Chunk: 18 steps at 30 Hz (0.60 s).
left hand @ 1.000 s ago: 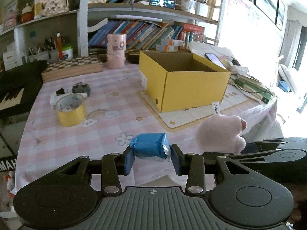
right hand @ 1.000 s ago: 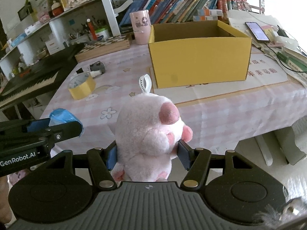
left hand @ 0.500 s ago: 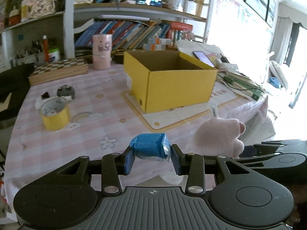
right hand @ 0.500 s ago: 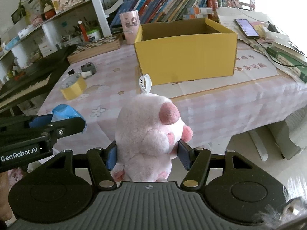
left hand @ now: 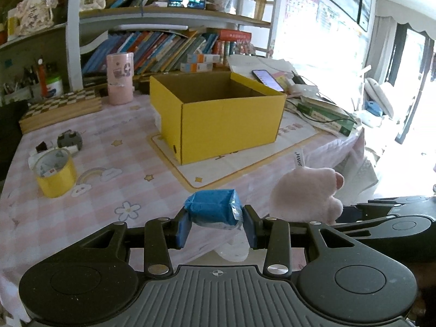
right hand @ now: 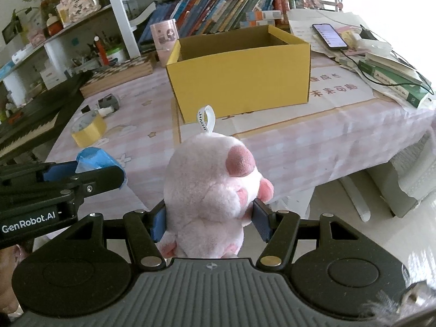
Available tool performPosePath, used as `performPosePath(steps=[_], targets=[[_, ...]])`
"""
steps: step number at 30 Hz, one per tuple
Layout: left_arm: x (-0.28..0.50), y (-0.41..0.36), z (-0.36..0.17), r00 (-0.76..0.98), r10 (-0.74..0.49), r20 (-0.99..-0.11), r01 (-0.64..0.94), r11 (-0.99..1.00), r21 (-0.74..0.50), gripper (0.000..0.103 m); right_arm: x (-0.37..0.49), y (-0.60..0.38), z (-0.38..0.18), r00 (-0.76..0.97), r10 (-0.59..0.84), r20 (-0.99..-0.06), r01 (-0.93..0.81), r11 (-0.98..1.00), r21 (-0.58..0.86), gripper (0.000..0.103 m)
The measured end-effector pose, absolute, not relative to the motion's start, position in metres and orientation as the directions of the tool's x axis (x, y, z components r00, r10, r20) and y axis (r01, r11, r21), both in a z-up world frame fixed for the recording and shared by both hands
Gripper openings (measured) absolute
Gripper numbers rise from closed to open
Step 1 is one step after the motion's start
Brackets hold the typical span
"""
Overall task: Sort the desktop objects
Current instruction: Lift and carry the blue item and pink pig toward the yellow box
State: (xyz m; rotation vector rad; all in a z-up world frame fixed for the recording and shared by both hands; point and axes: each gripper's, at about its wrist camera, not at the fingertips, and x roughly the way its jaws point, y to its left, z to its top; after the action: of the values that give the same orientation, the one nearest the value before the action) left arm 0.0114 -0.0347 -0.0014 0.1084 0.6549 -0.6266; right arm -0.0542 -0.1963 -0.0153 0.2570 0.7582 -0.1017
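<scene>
Left claw (left hand: 215,224) pinches a soft, light, probably crinkly blue packet (left hand: 214,209) and right claw (right hand: 209,222) squeezes the squashy pink plush (right hand: 209,188) mid-body, both short of the yellow box (right hand: 239,68).

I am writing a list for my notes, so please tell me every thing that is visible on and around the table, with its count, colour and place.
cardboard box: 1, yellow, open, on the mat at table centre
tape roll: 1, yellow, table's left side
tumbler: 1, pink, behind the box, to its left
chessboard: 1, checkered wood, far left of the table
phone: 1, dark, screen lit, on papers right of the box
books: many, mixed colours, on the shelf behind
blue packet: 1, blue, held in the left tool
plush toy: 1, pink, held in the right tool
</scene>
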Motion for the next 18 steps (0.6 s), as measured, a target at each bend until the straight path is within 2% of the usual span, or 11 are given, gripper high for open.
performPosePath(steps=[18], targets=[[0.0155,-0.0399,0.0003,0.595,-0.543,-0.593,0.614,0.782,-0.101,0.039,-0.0532,-0.1966,-0.0129,0.715,-0.015,-0.699,0.198,0.963,0.181,0.06]])
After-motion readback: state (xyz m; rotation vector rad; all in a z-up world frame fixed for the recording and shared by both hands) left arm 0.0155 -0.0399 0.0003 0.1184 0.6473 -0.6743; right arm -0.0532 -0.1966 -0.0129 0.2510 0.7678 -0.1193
